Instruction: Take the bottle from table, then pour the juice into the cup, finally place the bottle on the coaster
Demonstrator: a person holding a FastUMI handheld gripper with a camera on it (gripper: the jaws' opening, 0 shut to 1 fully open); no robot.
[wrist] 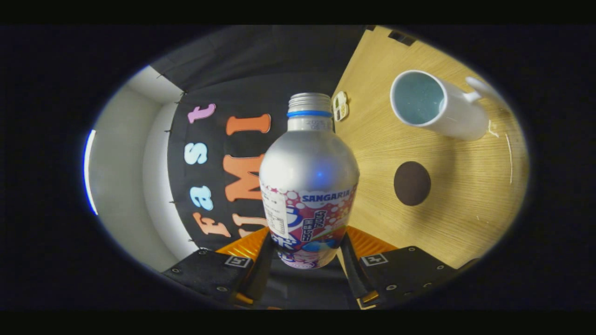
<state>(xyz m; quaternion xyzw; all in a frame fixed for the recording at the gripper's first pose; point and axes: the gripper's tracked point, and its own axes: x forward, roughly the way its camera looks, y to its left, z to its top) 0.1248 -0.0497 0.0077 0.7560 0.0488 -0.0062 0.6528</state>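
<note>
A silver aluminium bottle [308, 186] with a blue neck ring and a colourful label stands between my fingers, its open threaded mouth pointing away from me. My gripper [305, 253] is shut on the bottle's lower body, one finger pressing each side. The view is rolled, so the wooden table [470, 204] rises to the right of the bottle. On it sits a white cup [435, 104] with a handle, its mouth facing me, beyond and right of the bottle. A round dark brown coaster [412, 183] lies on the table between the cup and my fingers.
A small pale object [340, 105] with coloured patches lies on the table just behind the bottle's neck. The booth's black cloth wall hangs behind and left of the bottle, with a white wall panel [125, 172] further left.
</note>
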